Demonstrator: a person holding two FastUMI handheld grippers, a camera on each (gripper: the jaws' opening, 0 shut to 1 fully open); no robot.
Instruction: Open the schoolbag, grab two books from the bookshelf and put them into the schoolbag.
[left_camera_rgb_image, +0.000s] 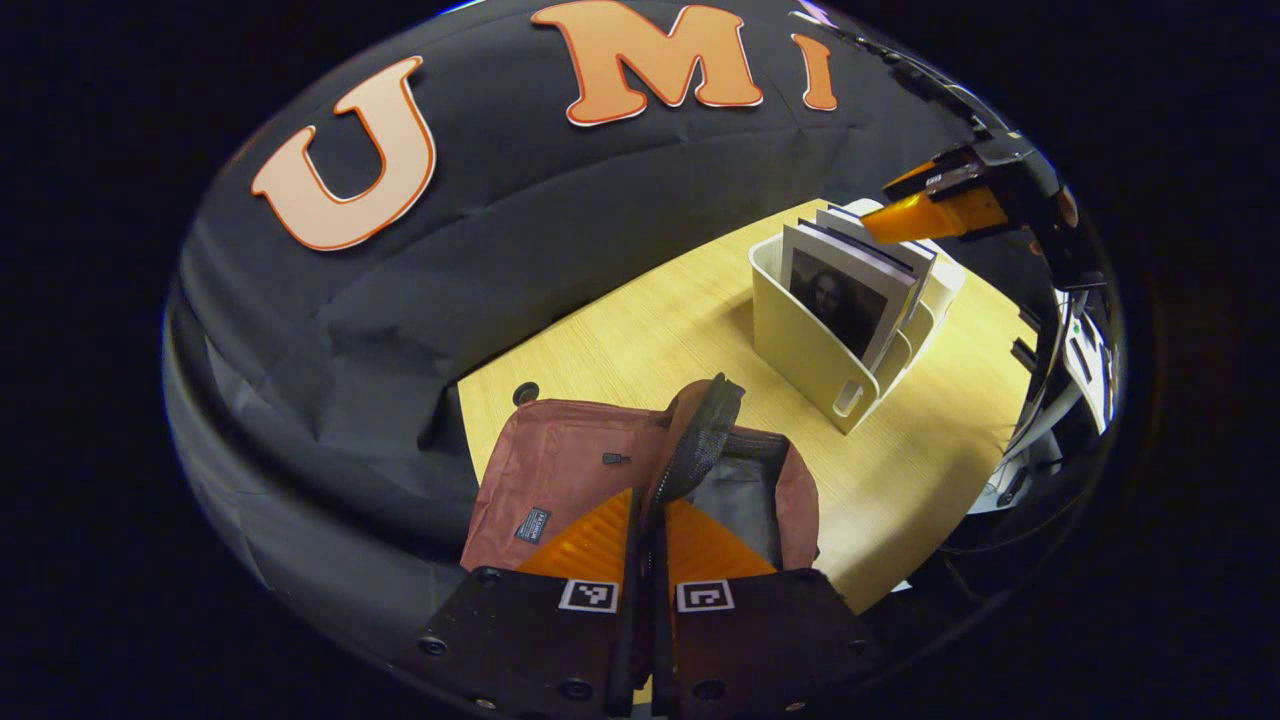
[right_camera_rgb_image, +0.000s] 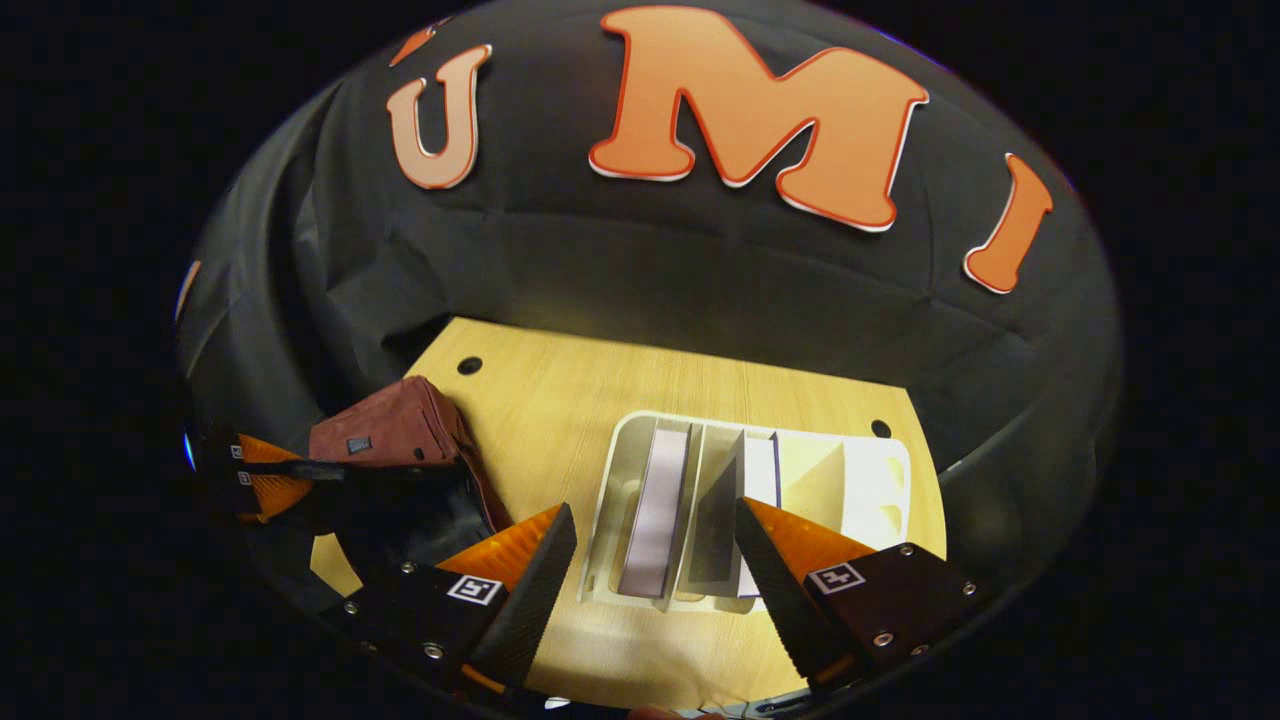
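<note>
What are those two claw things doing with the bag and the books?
A person holds a gripper in each hand. The left gripper has its fingers closed on the flap of the reddish-brown fabric schoolbag, holding the bag open on the light wooden table. The right gripper, fingers spread wide, hovers above the cream plastic bookshelf, lined up over the upright books. No book has been taken out yet.

Two handheld grippers, each with wedge-shaped ribbed fingers.

The left gripper (left_camera_rgb_image: 645, 520) has dark plates studded with round screws, and a small square black-and-white marker at the base of each finger. The right gripper (right_camera_rgb_image: 655, 545) has the same dark plates, screws and square markers, and toothed inner edges along its fingers.
</note>
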